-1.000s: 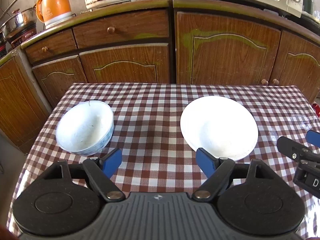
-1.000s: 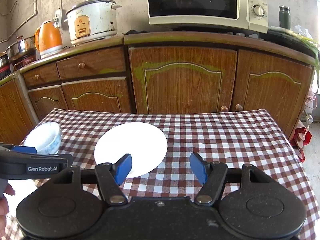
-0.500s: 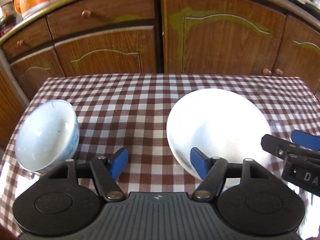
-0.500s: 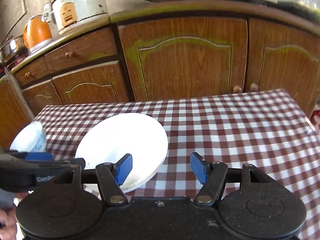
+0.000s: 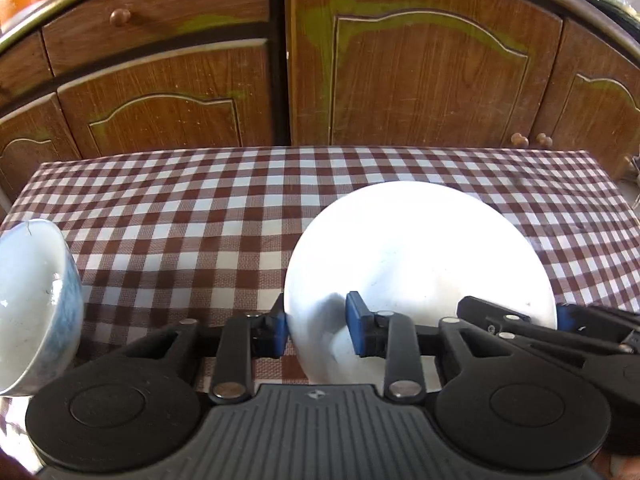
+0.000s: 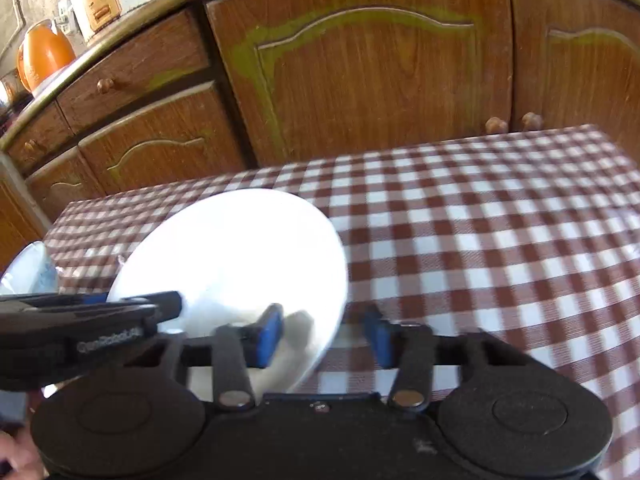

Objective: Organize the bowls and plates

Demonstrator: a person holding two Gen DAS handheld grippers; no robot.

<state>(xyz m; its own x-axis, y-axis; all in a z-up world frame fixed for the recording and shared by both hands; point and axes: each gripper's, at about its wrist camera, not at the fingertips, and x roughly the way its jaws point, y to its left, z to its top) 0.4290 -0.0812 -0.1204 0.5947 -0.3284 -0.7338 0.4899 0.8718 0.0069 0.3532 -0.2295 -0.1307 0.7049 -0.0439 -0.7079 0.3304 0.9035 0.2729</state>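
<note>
the left claw is closing with the near left rim of the white plate between its blue pads, which do not visibly press it yet. the right claw is closing over the plate's near right rim, pads also apart from it. the plate lies on the checked tabletop; a blue-and-white bowl sits left of the left claw.
</note>
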